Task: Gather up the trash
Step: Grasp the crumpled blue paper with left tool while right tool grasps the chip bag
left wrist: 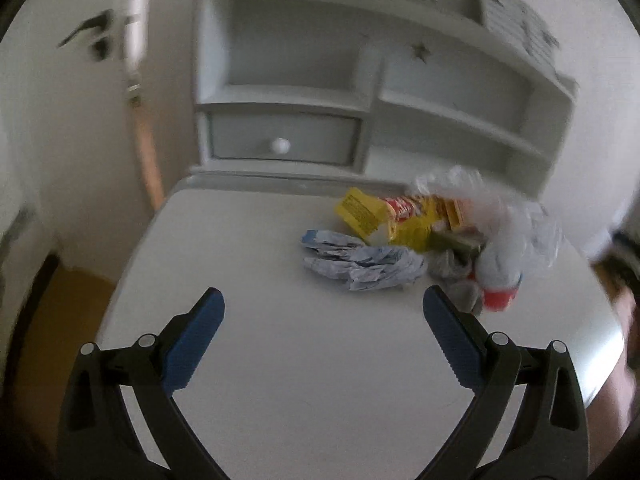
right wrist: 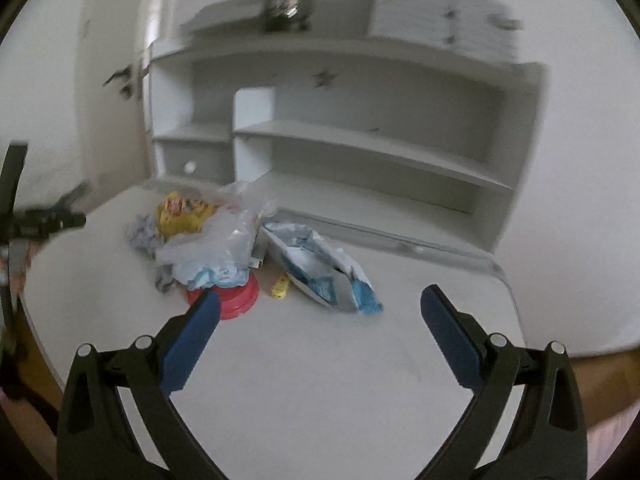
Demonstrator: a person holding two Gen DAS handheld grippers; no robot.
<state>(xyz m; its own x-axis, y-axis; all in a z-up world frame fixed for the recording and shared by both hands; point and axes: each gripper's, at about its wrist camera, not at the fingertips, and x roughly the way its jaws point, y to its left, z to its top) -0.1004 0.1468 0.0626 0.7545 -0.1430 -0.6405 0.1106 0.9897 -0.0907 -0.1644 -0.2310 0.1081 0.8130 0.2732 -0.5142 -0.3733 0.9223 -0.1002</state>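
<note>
Dim, soft daylight; both fisheye views motion-blurred, edges bent and vignetted.

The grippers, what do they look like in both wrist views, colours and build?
Both look alike. The left gripper and the right gripper each have two black plastic arms curving outward like a fork, with triangular cut-outs near the base and round silver pivot pins. Each finger ends in a blue pad with a ribbed inner face. No cables or sleeves show, and no markings can be made out.
</note>
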